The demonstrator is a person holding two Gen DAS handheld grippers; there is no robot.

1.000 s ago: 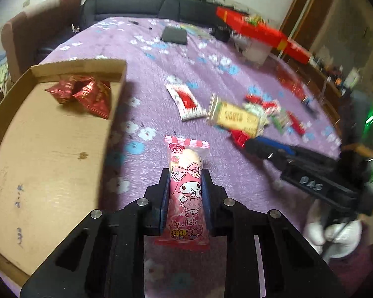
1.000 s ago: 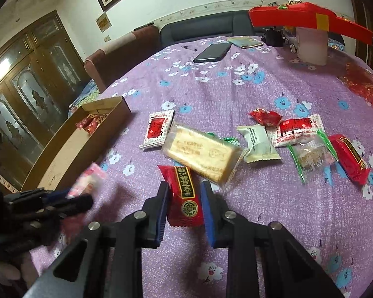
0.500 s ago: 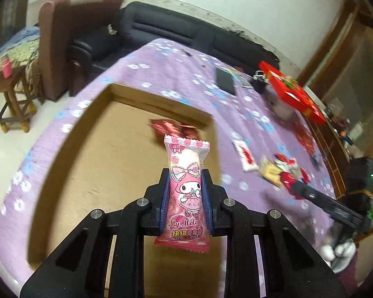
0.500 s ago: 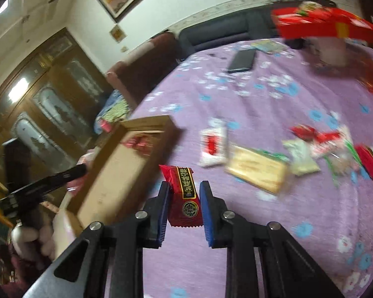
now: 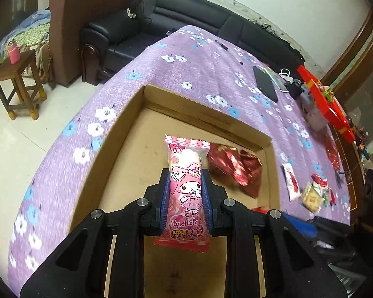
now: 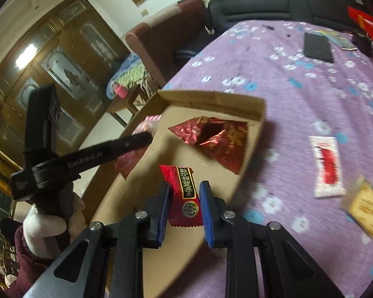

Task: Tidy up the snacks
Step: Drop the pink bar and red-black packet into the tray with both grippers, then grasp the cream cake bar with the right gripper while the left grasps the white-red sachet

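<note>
We held the left gripper (image 5: 185,186) over the cardboard tray (image 5: 126,124), its jaws clamped on the sides of a pink cartoon-printed snack packet (image 5: 185,191) that stood upright between them. The right gripper (image 6: 184,198) hung above the tray's near right part, its jaws closed on a red packet with a black label (image 6: 185,193). Shiny red foil packets (image 6: 216,136) lay inside the tray at its far right corner. The tray rested on the table, on a purple flowered cloth (image 6: 298,94). To the right of the tray, loose snacks remained on the cloth — a white-and-red sachet (image 6: 327,166) and a yellow wrapped biscuit (image 6: 365,208). A black phone (image 6: 318,47) lay far across the table.
</note>
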